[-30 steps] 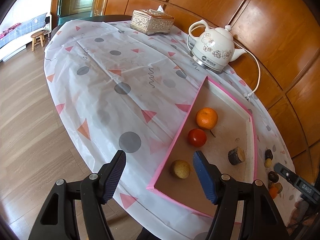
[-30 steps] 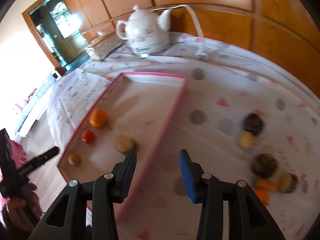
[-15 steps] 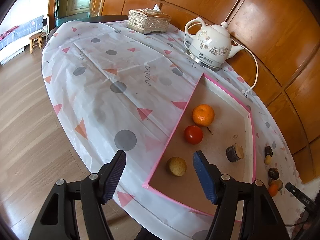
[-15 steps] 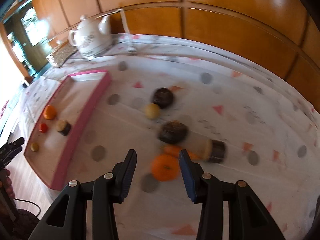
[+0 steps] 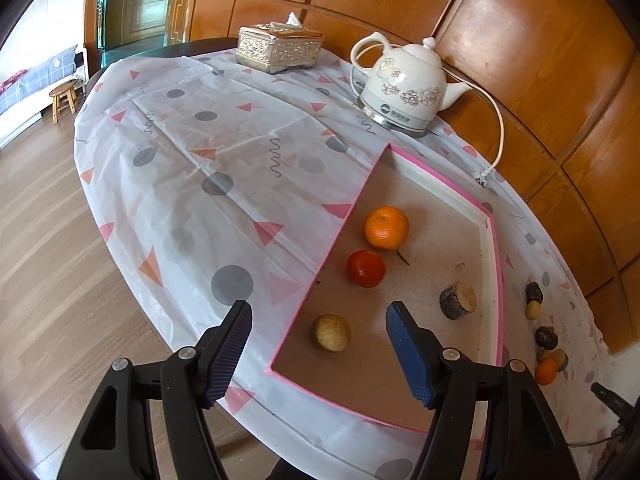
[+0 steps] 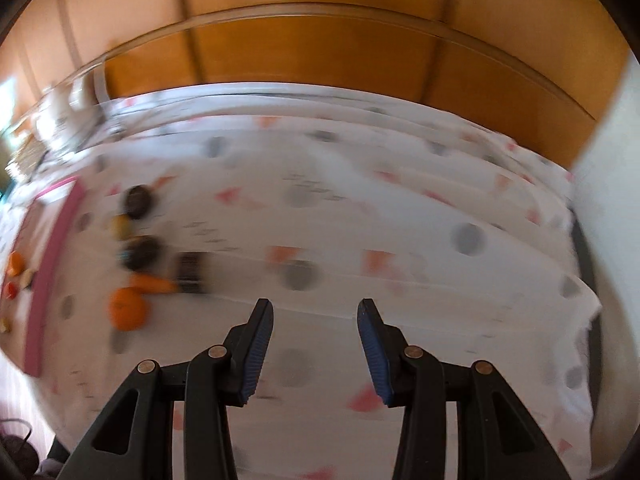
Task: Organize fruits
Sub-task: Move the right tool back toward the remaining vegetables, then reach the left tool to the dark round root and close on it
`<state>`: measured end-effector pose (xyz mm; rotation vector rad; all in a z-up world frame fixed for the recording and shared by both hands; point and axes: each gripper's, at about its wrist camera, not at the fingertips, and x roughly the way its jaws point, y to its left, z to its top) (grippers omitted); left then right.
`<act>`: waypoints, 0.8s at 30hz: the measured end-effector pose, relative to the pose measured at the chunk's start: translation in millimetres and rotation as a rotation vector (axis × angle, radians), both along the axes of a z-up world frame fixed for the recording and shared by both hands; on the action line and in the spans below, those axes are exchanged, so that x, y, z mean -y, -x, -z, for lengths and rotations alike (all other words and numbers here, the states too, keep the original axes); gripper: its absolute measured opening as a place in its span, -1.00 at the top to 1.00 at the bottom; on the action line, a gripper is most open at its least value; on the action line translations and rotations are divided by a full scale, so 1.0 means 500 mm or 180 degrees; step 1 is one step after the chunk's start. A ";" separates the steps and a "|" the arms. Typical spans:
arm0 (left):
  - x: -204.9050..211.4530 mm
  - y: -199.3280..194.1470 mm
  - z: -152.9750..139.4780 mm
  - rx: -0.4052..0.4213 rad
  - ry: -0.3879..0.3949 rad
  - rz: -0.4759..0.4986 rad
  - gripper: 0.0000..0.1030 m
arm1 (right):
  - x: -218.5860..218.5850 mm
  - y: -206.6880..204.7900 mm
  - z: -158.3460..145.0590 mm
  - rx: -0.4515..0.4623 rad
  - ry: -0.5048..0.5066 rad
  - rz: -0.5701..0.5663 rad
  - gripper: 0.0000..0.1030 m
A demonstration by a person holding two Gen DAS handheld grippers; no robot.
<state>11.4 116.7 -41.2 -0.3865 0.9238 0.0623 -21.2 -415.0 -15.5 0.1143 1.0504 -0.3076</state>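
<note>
A pink-rimmed tray (image 5: 494, 240) sits on a patterned tablecloth (image 5: 192, 184), right of centre in the left wrist view. Inside it lie an orange (image 5: 386, 227), a red fruit (image 5: 366, 268), a small yellowish fruit (image 5: 331, 333) and a short dark cylinder with a pale cut end (image 5: 458, 301). The left gripper (image 5: 318, 326) hangs at the bottom of the frame over the tray's near corner, its jaws apart and holding nothing.

More fruit lies loose on the cloth outside the tray. In the blurred right wrist view, at centre left, are a second orange (image 6: 127, 308), a carrot-like piece (image 6: 154, 284), two dark round items and a yellow one. The right gripper (image 6: 316, 316) hovers lower centre over bare cloth, its jaws apart and empty.

A white kettle (image 5: 404, 88) and a tissue box (image 5: 280, 49) stand at the top of the left wrist view.
</note>
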 end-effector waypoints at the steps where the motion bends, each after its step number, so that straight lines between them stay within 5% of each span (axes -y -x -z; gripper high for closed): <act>1: 0.003 -0.001 -0.001 -0.0002 -0.0007 0.0008 -0.36 | 0.031 0.009 0.003 -0.0034 0.0032 0.0144 0.14; 6: 0.021 -0.005 -0.006 -0.0013 -0.0040 0.0074 -0.36 | 0.153 0.052 0.024 -0.0122 0.0004 0.0850 0.14; 10: 0.048 -0.013 -0.020 0.0015 -0.0071 0.0202 -0.36 | 0.244 0.096 0.042 -0.0084 -0.0338 0.1537 0.14; 24: 0.230 -0.061 -0.038 -0.0044 0.0040 0.1048 -0.36 | 0.291 0.135 0.034 0.0135 -0.0628 0.1929 0.14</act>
